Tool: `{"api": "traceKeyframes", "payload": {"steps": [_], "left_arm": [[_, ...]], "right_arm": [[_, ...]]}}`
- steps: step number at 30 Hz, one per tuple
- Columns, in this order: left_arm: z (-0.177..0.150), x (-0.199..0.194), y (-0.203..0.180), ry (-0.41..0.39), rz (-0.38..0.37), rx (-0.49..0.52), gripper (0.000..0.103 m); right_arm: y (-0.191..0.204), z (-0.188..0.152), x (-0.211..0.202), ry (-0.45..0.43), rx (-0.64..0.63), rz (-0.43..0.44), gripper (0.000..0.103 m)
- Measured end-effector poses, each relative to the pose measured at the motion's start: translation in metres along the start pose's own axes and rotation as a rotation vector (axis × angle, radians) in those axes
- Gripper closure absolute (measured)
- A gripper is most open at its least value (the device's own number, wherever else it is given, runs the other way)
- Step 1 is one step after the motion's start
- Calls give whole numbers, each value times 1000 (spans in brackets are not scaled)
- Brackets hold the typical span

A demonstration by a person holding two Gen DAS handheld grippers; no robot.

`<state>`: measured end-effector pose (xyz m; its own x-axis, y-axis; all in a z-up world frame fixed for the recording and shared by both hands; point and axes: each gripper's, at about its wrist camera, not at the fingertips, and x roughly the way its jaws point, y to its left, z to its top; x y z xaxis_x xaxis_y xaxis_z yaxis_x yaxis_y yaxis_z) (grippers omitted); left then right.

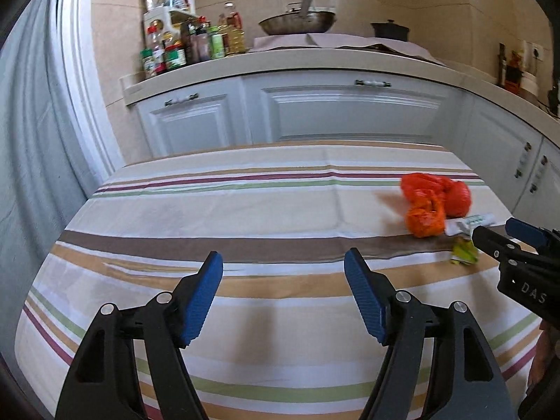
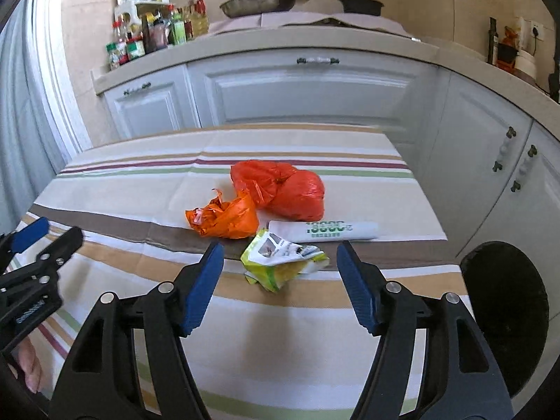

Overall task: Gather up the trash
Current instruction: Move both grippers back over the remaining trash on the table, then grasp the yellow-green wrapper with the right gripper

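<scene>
On the striped tablecloth (image 2: 122,182) lies a small heap of trash: a red plastic bag (image 2: 297,192), a crumpled orange bag (image 2: 227,220), a white printed packet (image 2: 325,230) and a crumpled yellow-green wrapper (image 2: 280,266). My right gripper (image 2: 280,250) is open, and the wrapper lies just beyond and between its blue pads, apart from both. My left gripper (image 1: 283,255) is open over bare cloth with nothing between its fingers. In the left wrist view the red bag (image 1: 441,189), orange bag (image 1: 425,218) and wrapper (image 1: 463,253) sit far right, beside the right gripper (image 1: 495,228).
White kitchen cabinets (image 1: 343,112) stand beyond the table's far edge, with bottles (image 1: 168,52), a pan (image 1: 297,22) and a dark pot (image 1: 390,29) on the counter. A dark round object (image 2: 504,315) sits off the table's right edge. A curtain (image 1: 31,140) hangs at the left.
</scene>
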<state>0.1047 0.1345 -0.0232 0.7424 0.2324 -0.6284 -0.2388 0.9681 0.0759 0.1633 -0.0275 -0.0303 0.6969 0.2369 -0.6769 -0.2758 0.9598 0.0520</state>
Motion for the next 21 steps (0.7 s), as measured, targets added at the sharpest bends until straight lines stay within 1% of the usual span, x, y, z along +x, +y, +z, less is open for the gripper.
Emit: {"api": "traceKeyframes", "payload": {"steps": [6,8,10,19,21], "left_arm": [[-2,7,10,15,0,-16,32],[-1,9,11,17,-4,-18,32],[-1,10,12,18,-11,-18,32],[0,13,5,20,-47,-9,32],[-1,13,2,21,-55,0,32]], "right_arm": [[7,4,24,60,-8,-45,38],[7,3,29,77,-10,-55,46],[6,3,31,88,-7,-53,57],[5,2,24,71,-33,-70,70],[4,1,21,66,-35,-67,71]]}}
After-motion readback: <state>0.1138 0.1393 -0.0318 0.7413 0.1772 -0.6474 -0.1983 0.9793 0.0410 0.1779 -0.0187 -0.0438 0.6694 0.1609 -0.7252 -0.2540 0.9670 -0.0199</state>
